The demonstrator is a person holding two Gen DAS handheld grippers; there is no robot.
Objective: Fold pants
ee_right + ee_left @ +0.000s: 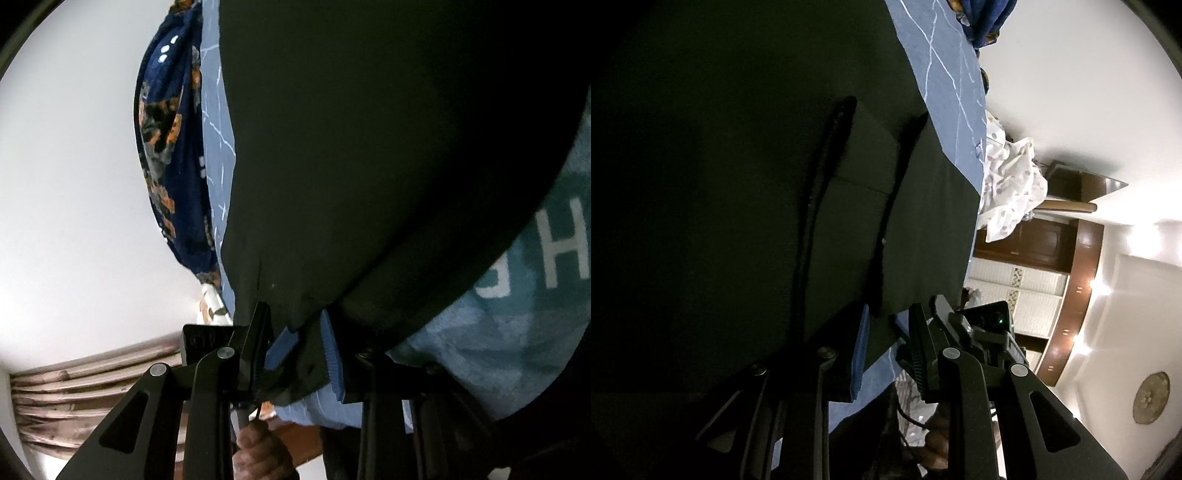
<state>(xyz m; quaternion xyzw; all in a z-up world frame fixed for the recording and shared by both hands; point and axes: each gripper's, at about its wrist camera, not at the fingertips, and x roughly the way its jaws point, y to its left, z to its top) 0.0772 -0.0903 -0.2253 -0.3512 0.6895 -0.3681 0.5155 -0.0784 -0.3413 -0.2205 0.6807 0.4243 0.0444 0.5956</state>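
Note:
The black pants (746, 177) lie spread on a blue sheet with white lines (945, 81), folded layers showing as dark ridges. My left gripper (886, 347) stands at the pants' near edge; its jaws are apart with a gap and the sheet showing between them. In the right wrist view the pants (369, 147) fill most of the frame. My right gripper (299, 343) has a corner of the black fabric between its blue pads (332, 354), which stand a little apart around it.
A white spotted cloth (1012, 181) lies at the sheet's edge. A dark blue floral cloth (166, 147) lies beside the sheet. A light blue towel with white letters (535, 295) is at the right. A hand (258, 454) shows below.

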